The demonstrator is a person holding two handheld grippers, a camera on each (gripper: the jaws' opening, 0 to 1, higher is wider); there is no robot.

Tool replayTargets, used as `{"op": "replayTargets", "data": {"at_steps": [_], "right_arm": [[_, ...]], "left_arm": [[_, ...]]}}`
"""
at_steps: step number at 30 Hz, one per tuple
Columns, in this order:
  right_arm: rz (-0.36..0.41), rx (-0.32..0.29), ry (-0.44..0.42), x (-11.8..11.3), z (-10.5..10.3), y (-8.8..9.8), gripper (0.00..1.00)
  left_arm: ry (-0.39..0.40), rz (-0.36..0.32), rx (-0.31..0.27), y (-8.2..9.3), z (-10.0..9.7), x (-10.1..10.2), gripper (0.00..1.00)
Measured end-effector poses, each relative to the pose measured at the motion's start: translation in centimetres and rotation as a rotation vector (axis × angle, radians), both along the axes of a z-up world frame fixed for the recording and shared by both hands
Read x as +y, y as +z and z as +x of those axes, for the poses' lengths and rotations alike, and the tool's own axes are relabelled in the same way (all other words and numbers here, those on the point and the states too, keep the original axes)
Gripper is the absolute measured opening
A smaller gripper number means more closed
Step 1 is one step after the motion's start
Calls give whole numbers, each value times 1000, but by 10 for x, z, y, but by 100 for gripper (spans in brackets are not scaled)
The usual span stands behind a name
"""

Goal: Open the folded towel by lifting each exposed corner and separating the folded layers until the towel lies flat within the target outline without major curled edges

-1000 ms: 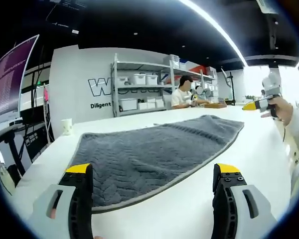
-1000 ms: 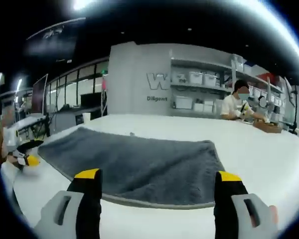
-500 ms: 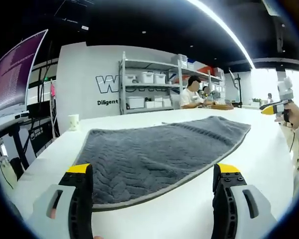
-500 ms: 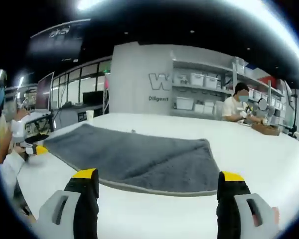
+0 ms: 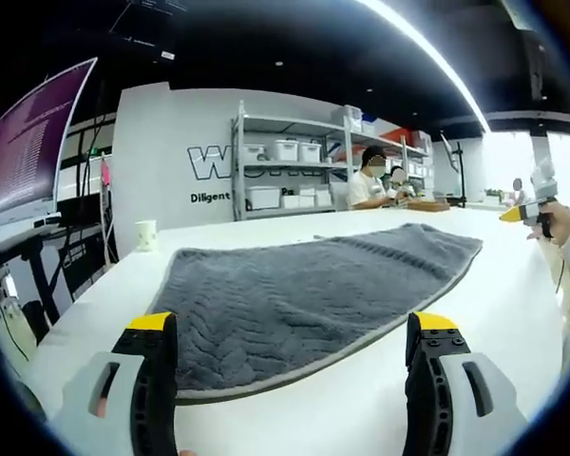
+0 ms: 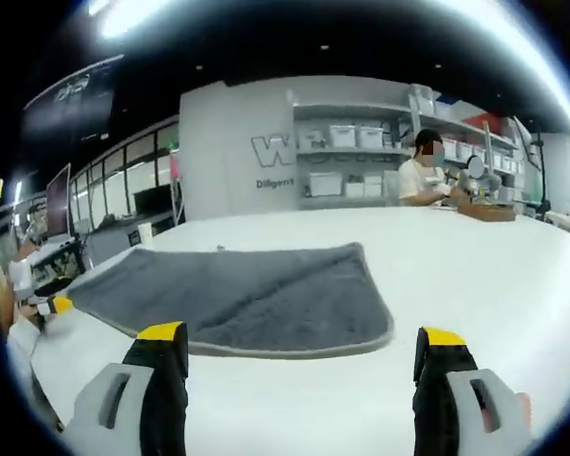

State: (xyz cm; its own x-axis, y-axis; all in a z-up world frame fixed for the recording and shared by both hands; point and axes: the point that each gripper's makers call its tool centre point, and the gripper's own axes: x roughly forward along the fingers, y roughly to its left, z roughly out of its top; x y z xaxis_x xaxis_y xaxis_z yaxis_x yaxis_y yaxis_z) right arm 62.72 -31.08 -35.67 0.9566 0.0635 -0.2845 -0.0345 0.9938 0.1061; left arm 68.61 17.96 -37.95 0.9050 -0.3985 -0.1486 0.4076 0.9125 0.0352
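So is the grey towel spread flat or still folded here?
Spread flat: the grey towel lies on the white table, edges down, no curled corners. Hidden layers: cannot tell.

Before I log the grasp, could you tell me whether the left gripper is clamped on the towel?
No, the left gripper stands open above the table, its jaws apart and short of the grey towel.
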Motion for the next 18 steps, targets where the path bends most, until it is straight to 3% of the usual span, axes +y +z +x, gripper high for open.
{"op": "replayTargets", "data": {"at_steps": [11, 18], "right_arm": [[31, 46, 8, -1, 1, -20, 99], [67, 76, -7, -21, 12, -37, 99]], "left_arm": [[-18, 14, -3, 0, -1, -4, 99], [-29, 24, -7, 1, -2, -7, 99]]}}
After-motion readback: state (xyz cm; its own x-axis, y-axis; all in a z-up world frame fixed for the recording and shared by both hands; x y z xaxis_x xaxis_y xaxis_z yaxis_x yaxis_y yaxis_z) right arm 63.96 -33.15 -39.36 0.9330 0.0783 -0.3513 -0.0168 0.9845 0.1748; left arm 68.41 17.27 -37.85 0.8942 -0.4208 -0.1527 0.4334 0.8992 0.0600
